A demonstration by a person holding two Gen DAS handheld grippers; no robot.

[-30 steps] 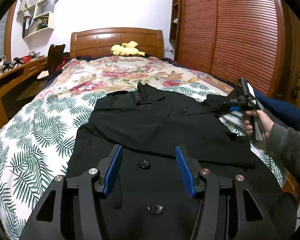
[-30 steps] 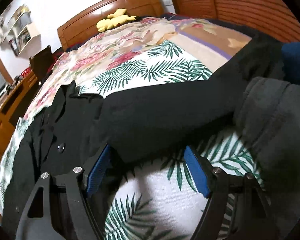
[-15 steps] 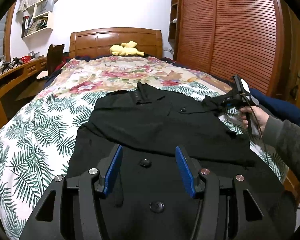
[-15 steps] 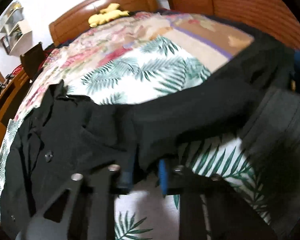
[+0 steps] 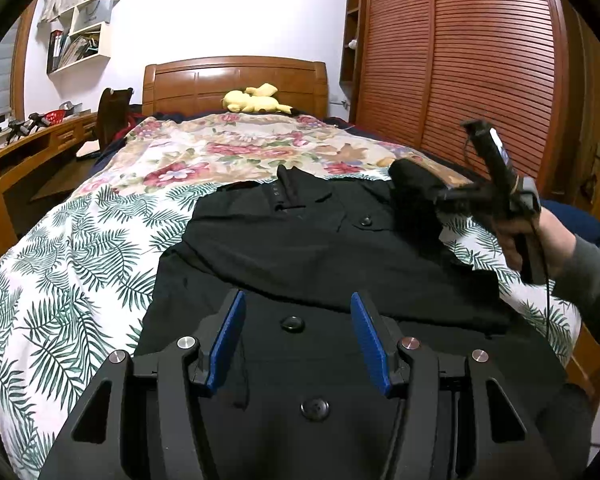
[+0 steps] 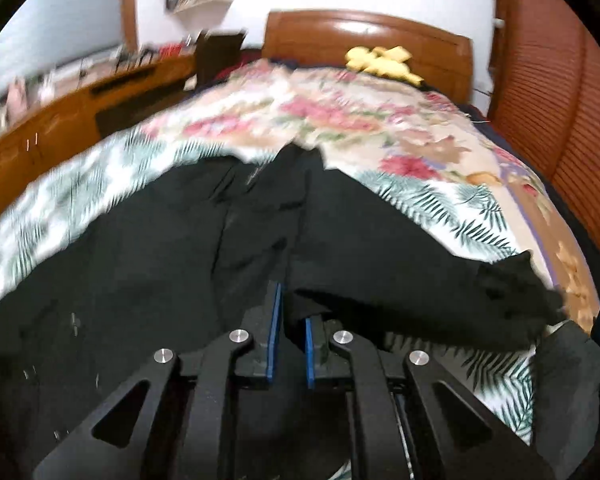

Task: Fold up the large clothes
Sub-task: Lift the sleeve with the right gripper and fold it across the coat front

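Observation:
A black buttoned shirt (image 5: 300, 240) lies flat on the bed, collar toward the headboard. My left gripper (image 5: 296, 336) is open and empty, low over the shirt's lower front near a button. My right gripper (image 6: 288, 336) is shut on the shirt's right sleeve (image 6: 400, 280) and holds it lifted off the bed. In the left wrist view the right gripper (image 5: 440, 200) shows at the right with the sleeve (image 5: 414, 190) bunched in it, above the shirt's right shoulder.
The bed has a palm-leaf and floral cover (image 5: 80, 260). A yellow plush toy (image 5: 256, 100) lies by the wooden headboard (image 5: 236, 80). A wooden desk (image 5: 28, 152) runs along the left. A slatted wardrobe (image 5: 460, 60) stands on the right. Dark blue and grey clothes (image 6: 568, 380) lie at the bed's right edge.
My right gripper closed on the sleeve, lifted it and swung it inward over the shirt. The left gripper has stayed in place.

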